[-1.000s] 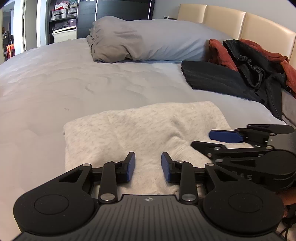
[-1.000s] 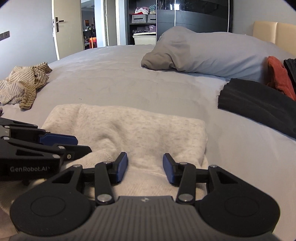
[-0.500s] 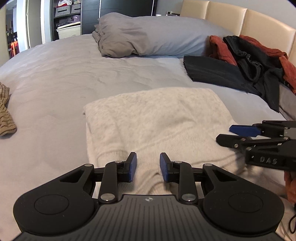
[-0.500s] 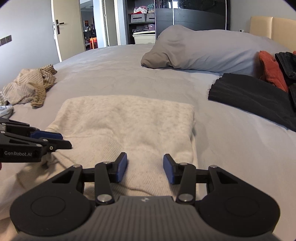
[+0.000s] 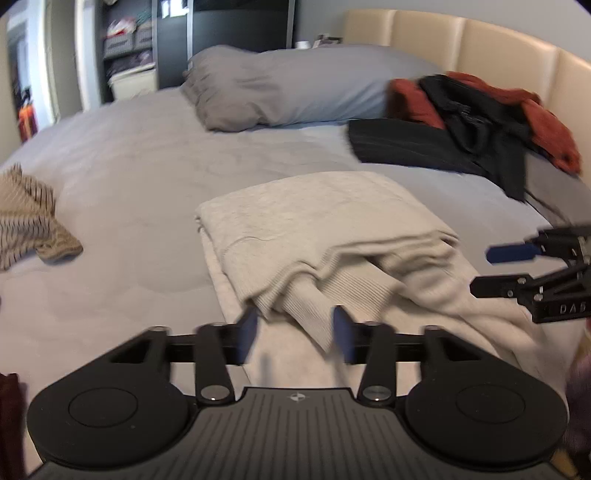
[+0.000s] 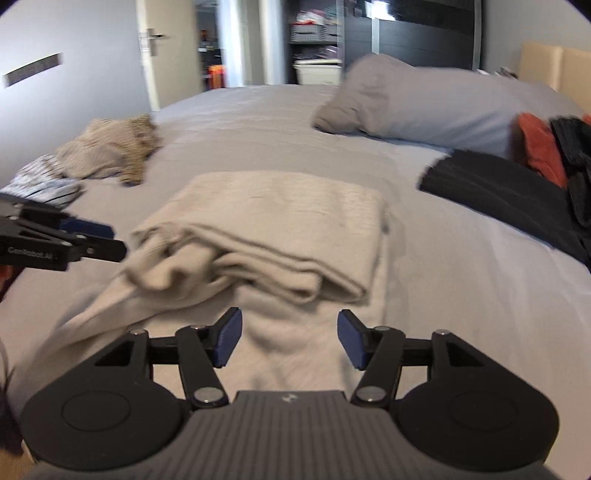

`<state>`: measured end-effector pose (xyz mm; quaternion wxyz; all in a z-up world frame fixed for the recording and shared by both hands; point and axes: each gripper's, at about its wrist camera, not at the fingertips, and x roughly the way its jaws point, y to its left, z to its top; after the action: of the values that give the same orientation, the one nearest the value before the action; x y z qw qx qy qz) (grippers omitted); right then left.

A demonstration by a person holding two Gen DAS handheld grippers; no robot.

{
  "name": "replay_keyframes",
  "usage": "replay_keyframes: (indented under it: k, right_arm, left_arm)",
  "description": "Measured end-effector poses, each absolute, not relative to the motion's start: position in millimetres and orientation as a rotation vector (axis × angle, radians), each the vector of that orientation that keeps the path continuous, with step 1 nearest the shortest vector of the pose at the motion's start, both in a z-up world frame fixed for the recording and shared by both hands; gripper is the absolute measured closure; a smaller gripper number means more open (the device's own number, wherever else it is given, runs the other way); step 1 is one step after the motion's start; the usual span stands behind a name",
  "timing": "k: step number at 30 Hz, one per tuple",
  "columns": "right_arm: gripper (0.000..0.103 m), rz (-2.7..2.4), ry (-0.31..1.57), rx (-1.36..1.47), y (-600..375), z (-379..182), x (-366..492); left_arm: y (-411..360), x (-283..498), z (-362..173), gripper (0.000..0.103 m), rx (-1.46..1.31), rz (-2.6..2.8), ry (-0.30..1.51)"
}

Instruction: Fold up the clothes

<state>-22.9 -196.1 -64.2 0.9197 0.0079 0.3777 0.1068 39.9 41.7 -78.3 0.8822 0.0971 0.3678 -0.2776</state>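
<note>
Cream sweater [image 5: 317, 229] is lying mid-bed [image 5: 147, 173], folded over but sloppy at the near edge. Left gripper [image 5: 293, 334] and right gripper [image 6: 290, 338] are both opening, gripping nothing. Striped garment [image 5: 26, 218] and dark pile [image 5: 461, 136] are waiting unfolded.

A pale grey bedspread [image 5: 147, 177] is covering the whole bed, w/ a long grey pillow [image 5: 295, 88] lying across its far end by a beige padded headboard [image 5: 480, 48]. Bkgd: a white door [image 6: 162, 55] is standing ajar, left of a dark wardrobe [image 6: 406, 33]; a white plastic storage box [image 6: 317, 72] is sitting betw. them.
</note>
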Motion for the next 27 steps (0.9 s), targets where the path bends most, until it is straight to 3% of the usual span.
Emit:
replay_keyframes:
  k: [4,27]
  right_arm:
    - [0.029,0.344,0.749,-0.065,-183.0,-57.1,-59.3]
    - [0.028,0.761,0.809,-0.599,-142.7,-72.1,-159.6]
  left_arm:
    - [46.1,8.1,-67.8,0.056,0.243,-0.625,0.741]
    - [30.1,-115.8,-88.9,0.044,0.728,-0.951,0.759]
